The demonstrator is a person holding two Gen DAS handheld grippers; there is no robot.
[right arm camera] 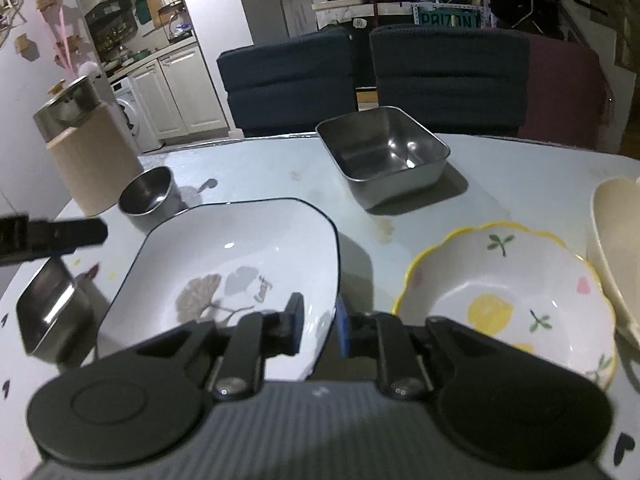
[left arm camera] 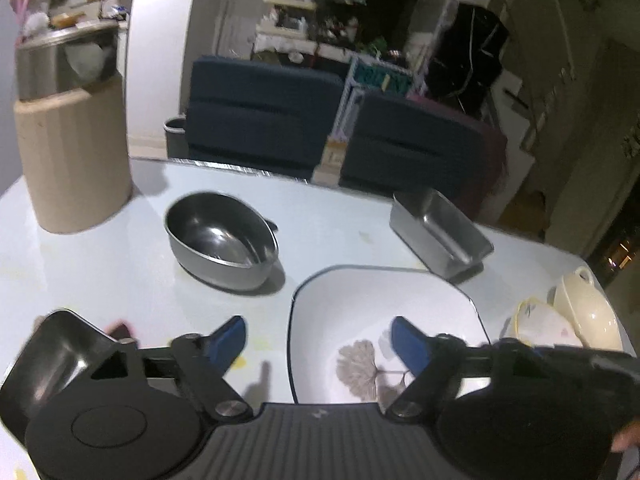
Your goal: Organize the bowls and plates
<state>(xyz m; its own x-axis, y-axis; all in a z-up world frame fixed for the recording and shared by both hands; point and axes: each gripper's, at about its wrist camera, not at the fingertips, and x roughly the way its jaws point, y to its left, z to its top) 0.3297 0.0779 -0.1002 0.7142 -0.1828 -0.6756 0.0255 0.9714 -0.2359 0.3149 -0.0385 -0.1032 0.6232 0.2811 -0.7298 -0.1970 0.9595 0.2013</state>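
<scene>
A white square plate (right arm camera: 240,256) with a dark rim and a leaf print lies on the table; it also shows in the left wrist view (left arm camera: 384,312). My right gripper (right arm camera: 319,326) is shut on the plate's near right rim. My left gripper (left arm camera: 318,340) is open and empty above the plate's left edge. A round steel bowl (left arm camera: 222,236) stands beyond it; it also shows in the right wrist view (right arm camera: 148,196). A square steel tray (right arm camera: 384,156) stands at the back. A flowered bowl (right arm camera: 508,304) with a yellow rim sits right of the plate.
A cream bowl (right arm camera: 616,248) lies at the far right. A small steel container (right arm camera: 48,312) sits at the left edge. A beige cylinder holding a steel pot (left arm camera: 72,152) stands at the back left. Two dark chairs (right arm camera: 372,80) stand behind the table (right arm camera: 280,160).
</scene>
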